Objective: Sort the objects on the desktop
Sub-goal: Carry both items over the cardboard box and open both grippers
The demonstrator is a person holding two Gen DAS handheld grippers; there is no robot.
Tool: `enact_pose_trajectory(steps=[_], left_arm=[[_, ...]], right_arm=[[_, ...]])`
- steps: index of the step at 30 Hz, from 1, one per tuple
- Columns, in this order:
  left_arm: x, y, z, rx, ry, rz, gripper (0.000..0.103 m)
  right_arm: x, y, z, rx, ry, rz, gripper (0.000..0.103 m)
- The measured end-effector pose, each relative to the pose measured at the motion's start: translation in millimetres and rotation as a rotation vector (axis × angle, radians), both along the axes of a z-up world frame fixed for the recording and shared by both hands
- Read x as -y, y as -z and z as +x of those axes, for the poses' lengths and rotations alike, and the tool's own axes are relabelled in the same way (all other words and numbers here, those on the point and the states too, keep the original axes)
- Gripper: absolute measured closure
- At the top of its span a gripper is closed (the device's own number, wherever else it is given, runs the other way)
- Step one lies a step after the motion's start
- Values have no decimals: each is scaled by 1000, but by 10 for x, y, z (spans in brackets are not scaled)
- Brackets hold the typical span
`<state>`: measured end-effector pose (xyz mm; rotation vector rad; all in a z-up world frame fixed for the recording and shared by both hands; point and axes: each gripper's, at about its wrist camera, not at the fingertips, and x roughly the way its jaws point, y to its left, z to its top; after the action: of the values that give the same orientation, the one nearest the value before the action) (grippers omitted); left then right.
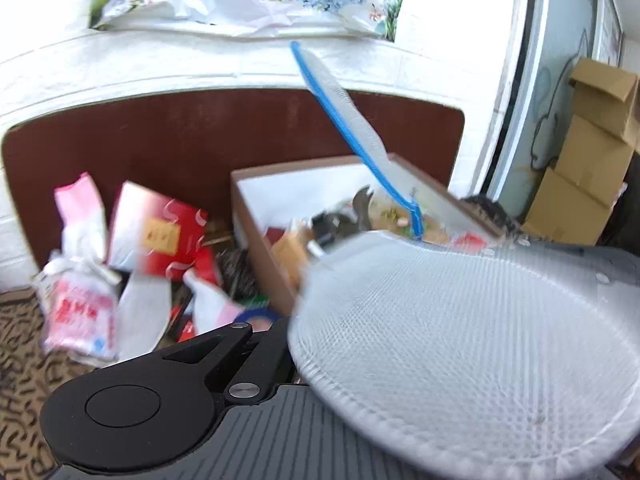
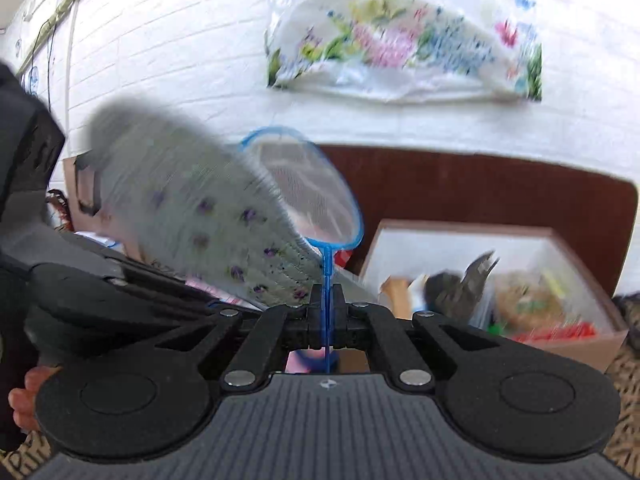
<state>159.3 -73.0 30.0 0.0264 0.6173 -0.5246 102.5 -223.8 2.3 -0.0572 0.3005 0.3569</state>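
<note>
My right gripper (image 2: 327, 300) is shut on the thin handle of a blue-rimmed mesh net (image 2: 304, 188) and holds it upright in the air. The same blue net (image 1: 344, 120) shows in the left wrist view, tilted above the cardboard box (image 1: 256, 236). A white woven insole (image 1: 460, 344) covers the right half of the left wrist view and hides the left gripper's fingertips; it looks held there. In the right wrist view the insole (image 2: 208, 208), with purple flower marks, sticks up from the left gripper (image 2: 120, 280). Both views are motion-blurred.
The open cardboard box (image 2: 576, 340) holds pliers (image 2: 468, 280) and mixed items. Left of it lie a red and white carton (image 1: 160, 232), pink and white packets (image 1: 80, 304) and other clutter. A floral bag (image 2: 404, 40) hangs on the white brick wall. Stacked cartons (image 1: 588, 152) stand at right.
</note>
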Motion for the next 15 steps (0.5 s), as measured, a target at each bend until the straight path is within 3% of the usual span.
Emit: enact_pose_trajectory(steps=[15], left_arm=[[772,-414,1031,2,28,-13,103]], right_arm=[[559,-365,914,20,98,-5,101]])
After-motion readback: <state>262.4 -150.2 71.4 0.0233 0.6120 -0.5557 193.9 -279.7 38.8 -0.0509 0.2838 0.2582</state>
